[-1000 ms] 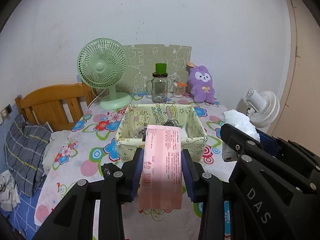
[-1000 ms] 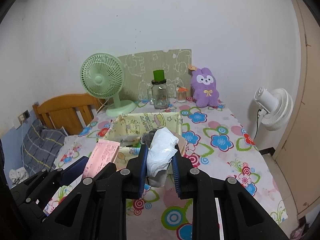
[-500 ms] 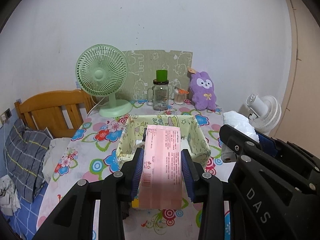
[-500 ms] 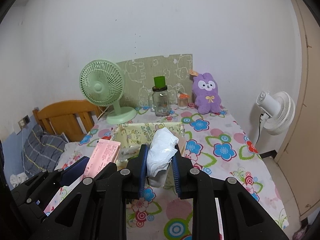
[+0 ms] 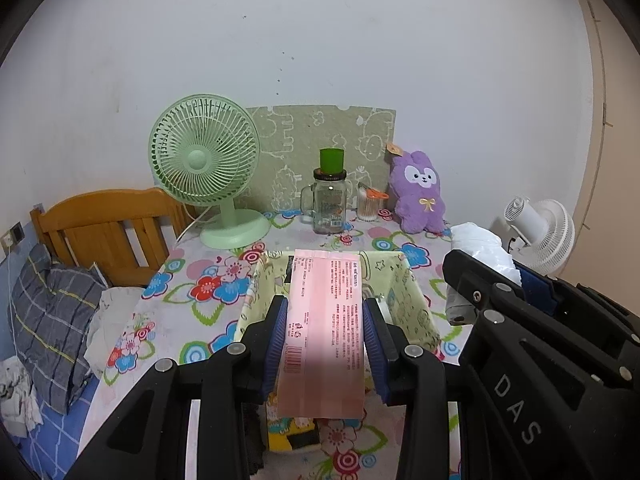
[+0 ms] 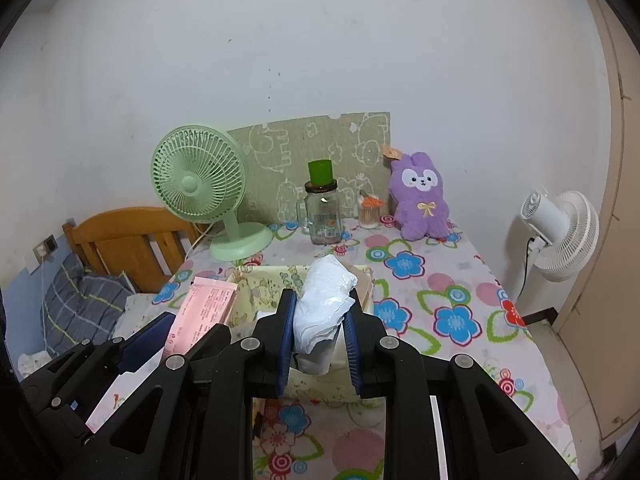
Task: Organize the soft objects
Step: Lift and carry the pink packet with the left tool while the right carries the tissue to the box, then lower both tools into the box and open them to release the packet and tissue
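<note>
left fingers (image 5: 325, 330) grip pink packet (image 5: 325, 320) | right fingers (image 6: 319, 326) clamp white bundle (image 6: 324, 304) | basket (image 5: 416, 312) contents hidden

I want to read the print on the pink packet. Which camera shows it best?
The left wrist view: the pink packet faces the camera, print visible, clamped between blue pads. The right wrist view shows it only obliquely, at the left.

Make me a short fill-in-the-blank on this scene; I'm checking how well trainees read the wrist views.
1. The left gripper is shut on a ____ packet.
2. The right gripper grips a crumpled ____ bag.
3. The purple plush rabbit sits against the ____.

Missing words: pink; white; wall
</note>
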Motion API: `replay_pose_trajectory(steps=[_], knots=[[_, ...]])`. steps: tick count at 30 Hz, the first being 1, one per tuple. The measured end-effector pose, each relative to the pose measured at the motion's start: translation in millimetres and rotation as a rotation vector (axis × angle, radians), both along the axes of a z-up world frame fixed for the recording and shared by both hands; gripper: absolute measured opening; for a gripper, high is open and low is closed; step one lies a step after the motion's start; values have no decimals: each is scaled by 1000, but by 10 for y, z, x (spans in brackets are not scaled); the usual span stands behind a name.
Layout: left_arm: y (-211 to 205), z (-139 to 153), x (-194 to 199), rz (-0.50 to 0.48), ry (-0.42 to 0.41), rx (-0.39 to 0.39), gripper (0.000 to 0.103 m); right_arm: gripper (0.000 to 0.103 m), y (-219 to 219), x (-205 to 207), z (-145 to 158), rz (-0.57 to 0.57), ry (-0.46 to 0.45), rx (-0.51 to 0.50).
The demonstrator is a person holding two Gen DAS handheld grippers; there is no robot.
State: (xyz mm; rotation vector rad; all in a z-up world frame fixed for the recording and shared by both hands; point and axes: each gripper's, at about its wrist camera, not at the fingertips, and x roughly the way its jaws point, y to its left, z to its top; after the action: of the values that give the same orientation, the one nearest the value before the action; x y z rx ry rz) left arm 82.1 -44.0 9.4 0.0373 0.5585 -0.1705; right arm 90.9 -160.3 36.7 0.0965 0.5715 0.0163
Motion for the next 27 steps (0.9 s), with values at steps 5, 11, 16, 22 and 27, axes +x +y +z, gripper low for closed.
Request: replay_pose_trajectory(steps=[5, 11, 16, 22, 27], knots=[[-7, -13, 133, 2, 0, 0, 38, 26, -3, 144, -21, -4, 0, 0], [-15, -50, 315, 7, 7, 0, 38, 26, -14, 337, -79, -4, 9, 1], [-23, -111, 479, 9, 22, -5, 38, 26, -14, 515, -154, -7, 23, 1], [-24, -189, 671, 5, 41, -12, 38, 26, -26, 715, -254, -4, 44, 5], [-24, -277, 842, 6, 57, -9, 38, 26, -35, 877, -358, 7, 66, 18]])
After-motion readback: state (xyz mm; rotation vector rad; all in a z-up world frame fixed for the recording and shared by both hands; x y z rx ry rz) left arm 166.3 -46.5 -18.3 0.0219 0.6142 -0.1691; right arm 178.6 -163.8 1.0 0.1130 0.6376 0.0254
